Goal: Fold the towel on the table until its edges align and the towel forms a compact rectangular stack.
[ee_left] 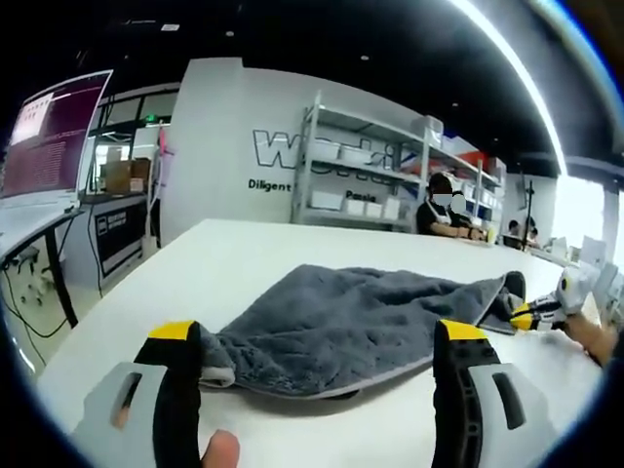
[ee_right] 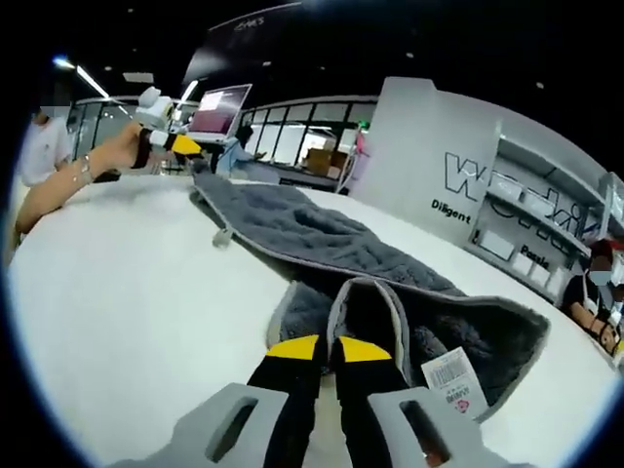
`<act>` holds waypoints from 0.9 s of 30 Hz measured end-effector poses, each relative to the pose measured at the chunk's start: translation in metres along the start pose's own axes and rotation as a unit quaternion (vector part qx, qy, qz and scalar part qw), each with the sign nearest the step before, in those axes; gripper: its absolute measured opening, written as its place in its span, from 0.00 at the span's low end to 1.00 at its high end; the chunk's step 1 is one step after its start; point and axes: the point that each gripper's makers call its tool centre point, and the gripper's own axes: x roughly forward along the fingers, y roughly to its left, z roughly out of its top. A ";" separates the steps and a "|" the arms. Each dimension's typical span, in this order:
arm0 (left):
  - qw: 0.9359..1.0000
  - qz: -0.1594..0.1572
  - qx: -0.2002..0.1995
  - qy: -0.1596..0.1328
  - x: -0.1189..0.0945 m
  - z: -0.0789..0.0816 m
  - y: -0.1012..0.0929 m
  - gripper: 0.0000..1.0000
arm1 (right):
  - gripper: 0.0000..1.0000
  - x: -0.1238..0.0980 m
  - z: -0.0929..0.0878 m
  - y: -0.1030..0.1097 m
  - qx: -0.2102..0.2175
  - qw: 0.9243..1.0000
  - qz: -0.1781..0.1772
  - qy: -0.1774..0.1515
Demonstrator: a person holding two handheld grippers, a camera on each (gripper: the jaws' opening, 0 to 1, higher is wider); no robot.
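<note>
Right gripper (ee_right: 327, 353) pinches towel (ee_right: 322, 234) edge; left gripper (ee_left: 317, 341) jaws wide.

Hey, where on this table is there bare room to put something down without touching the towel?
Bare white table spreads wide beside the grey towel in the right gripper view, and beyond it toward the shelves in the left gripper view. It is crowded at both towel ends, where the left gripper and right gripper work.

"Diligent" on the white wall (ee_left: 219, 146)
</note>
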 end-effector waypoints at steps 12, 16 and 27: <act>1.000 0.000 -0.002 0.003 0.001 0.000 0.002 0.97 | 0.00 -0.020 0.031 -0.020 -0.004 0.998 -0.030 -0.056; 1.000 0.000 -0.002 0.004 0.001 0.000 0.002 0.97 | 0.00 -0.027 0.044 -0.026 -0.014 0.995 -0.049 -0.085; 1.000 0.001 -0.003 0.007 0.000 -0.004 0.000 0.97 | 0.00 -0.061 0.080 -0.040 -0.032 0.983 -0.092 -0.157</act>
